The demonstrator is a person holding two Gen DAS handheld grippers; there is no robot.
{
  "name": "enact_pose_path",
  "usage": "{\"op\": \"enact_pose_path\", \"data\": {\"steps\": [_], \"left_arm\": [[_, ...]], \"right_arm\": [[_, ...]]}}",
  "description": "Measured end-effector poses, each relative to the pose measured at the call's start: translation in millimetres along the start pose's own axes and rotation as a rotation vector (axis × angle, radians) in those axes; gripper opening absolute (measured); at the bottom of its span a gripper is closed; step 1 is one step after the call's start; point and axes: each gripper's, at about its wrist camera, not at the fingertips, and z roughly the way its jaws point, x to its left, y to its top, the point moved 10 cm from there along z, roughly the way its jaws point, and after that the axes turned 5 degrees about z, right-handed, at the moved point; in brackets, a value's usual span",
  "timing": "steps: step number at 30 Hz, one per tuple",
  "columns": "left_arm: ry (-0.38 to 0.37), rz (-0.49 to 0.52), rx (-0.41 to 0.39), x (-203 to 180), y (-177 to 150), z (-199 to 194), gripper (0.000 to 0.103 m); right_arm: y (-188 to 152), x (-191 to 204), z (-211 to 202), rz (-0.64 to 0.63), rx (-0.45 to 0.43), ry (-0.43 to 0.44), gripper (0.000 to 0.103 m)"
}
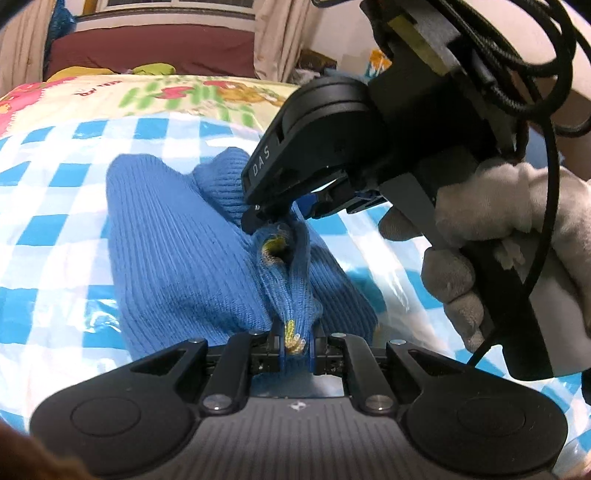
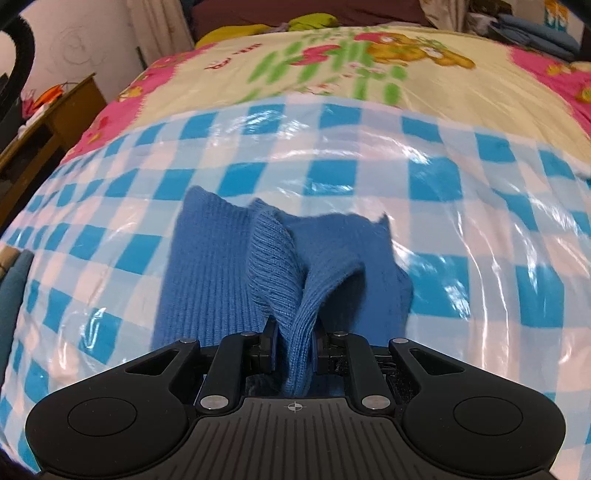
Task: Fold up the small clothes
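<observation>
A small blue ribbed knit garment (image 1: pixel 173 258) lies on a blue-and-white checked plastic sheet (image 1: pixel 55 206) spread over a bed. My left gripper (image 1: pixel 293 341) is shut on a bunched edge of the knit that shows yellow stitching. Just beyond it, my right gripper (image 1: pixel 275 218) pinches another part of the same edge, held by a hand in a white glove (image 1: pixel 491 236). In the right wrist view the right gripper (image 2: pixel 295 347) is shut on a raised fold of the blue knit garment (image 2: pixel 207 273), and the rest of it drapes down onto the checked sheet (image 2: pixel 480 221).
A cartoon-print bedspread (image 2: pixel 332 66) in cream and pink covers the bed behind the sheet. A wooden desk (image 2: pixel 55 114) stands at the left edge of the right wrist view. Folded blue clothes (image 2: pixel 532 29) lie at the far right. A black cable (image 1: pixel 554 122) hangs from the right gripper.
</observation>
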Motion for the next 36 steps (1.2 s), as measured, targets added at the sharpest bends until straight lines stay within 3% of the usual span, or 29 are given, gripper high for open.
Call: {"op": "enact_pose_path", "data": {"steps": [4,7,11,16,21,26,31,34,36], "left_arm": [[0.006,0.013,0.011,10,15,11,0.016],[0.007,0.016,0.014,3,9,18,0.016],[0.005,0.015,0.012,-5,7,14,0.016],[0.007,0.029,0.013,-11,3,7,0.016],[0.006,0.024,-0.001,-13,10,0,0.016],[-0.012,0.042,-0.026,-27,22,-5,0.016],[-0.013,0.055,0.014,-40,16,12,0.016],[-0.03,0.029,0.038,-45,10,16,0.02],[-0.054,0.023,0.047,-49,8,15,0.031]], "right_arm": [[-4,-11,2,0.046,-0.005,0.022,0.015],[-4,-13,1,0.075,-0.011,0.057,0.022],[-1,-16,2,0.134,-0.008,0.107,0.023],[5,-13,6,0.127,-0.006,0.089,0.03],[12,-10,0,0.076,-0.038,0.058,0.014],[23,-21,-8,0.081,-0.067,0.06,0.012],[17,-35,0,0.082,-0.056,0.033,0.012],[13,-42,5,0.084,-0.042,0.027,0.015],[13,-49,5,0.104,-0.039,0.026,0.02]]}}
